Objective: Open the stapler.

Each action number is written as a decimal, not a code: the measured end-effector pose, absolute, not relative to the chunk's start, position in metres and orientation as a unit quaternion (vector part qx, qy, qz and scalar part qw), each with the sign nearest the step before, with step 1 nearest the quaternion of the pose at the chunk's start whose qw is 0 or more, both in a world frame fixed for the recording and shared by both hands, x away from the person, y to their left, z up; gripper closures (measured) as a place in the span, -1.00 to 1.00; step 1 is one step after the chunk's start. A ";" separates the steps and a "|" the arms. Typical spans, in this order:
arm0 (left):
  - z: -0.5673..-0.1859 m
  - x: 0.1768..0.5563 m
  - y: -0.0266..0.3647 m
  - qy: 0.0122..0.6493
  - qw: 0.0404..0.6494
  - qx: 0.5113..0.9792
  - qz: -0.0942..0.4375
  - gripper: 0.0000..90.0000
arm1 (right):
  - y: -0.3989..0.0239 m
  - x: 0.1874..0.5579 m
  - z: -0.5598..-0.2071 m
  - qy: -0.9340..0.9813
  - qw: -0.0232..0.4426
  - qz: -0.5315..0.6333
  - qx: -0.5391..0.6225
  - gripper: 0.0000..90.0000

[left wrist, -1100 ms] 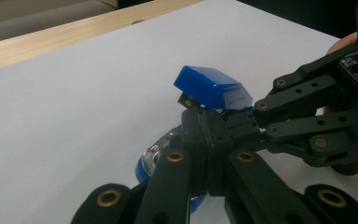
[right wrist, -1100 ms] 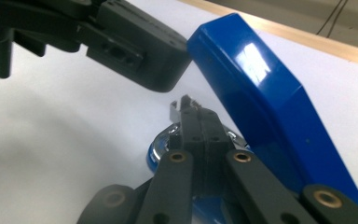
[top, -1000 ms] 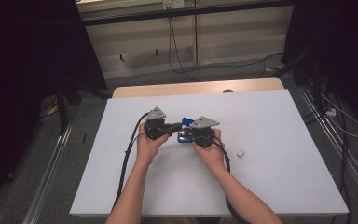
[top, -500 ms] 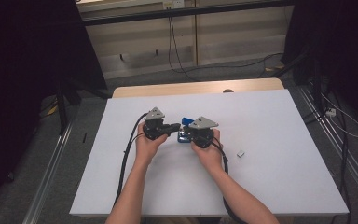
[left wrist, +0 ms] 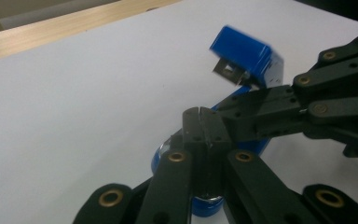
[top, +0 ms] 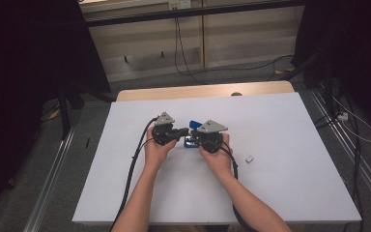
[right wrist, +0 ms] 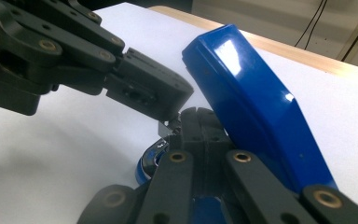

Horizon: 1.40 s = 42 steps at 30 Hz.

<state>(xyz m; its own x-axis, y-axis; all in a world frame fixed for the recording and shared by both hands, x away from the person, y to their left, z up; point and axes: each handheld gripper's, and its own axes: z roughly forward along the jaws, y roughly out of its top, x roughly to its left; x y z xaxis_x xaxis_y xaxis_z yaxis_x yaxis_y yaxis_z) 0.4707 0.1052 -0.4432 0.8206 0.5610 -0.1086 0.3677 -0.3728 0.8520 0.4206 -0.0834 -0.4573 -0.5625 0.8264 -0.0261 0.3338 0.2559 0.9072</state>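
Observation:
A blue stapler point(top: 191, 142) lies on the white table point(top: 280, 193) between my two grippers, its lid point(right wrist: 251, 98) swung up and open. In the left gripper view the lid point(left wrist: 247, 53) shows its metal underside. My left gripper point(left wrist: 199, 114) is shut, tips together over the stapler's blue base point(left wrist: 205, 205). My right gripper point(right wrist: 198, 114) is also shut, tips over the base beside the raised lid. The two grippers meet tip to tip: left gripper point(right wrist: 175, 100), right gripper point(left wrist: 226, 109). A small silver piece point(right wrist: 166, 128) shows just under the left tip; I cannot tell whether it is pinched.
A small pale block point(top: 249, 158) lies on the table right of the hands. A bare wooden strip point(top: 207, 91) runs along the table's far edge. Cables point(top: 134, 169) trail from the grippers toward the person. Floor rails point(top: 53, 169) flank the table.

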 end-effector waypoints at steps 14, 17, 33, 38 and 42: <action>-0.450 0.472 0.100 0.282 0.477 0.827 0.100 1.00 | -0.082 0.419 -0.459 0.753 0.267 0.462 0.386 1.00; -0.452 0.472 0.099 0.275 0.463 0.836 0.109 1.00 | -0.081 0.418 -0.459 0.748 0.280 0.461 0.387 1.00; -0.454 0.472 0.098 0.270 0.465 0.836 0.109 1.00 | -0.088 0.419 -0.448 0.735 0.308 0.452 0.401 1.00; -0.453 0.472 0.097 0.268 0.460 0.839 0.113 1.00 | -0.098 0.420 -0.443 0.731 0.315 0.449 0.405 1.00; -0.453 0.471 0.096 0.270 0.460 0.838 0.113 1.00 | -0.098 0.419 -0.443 0.737 0.322 0.441 0.399 1.00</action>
<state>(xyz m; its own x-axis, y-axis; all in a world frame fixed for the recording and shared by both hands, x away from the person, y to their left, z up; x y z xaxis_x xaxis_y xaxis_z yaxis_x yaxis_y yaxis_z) 0.4714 0.0962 -0.4533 0.8293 0.5557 -0.0596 0.3486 -0.4310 0.8323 0.4185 -0.0981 -0.4425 -0.4742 0.8719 -0.1220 0.3048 0.2926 0.9064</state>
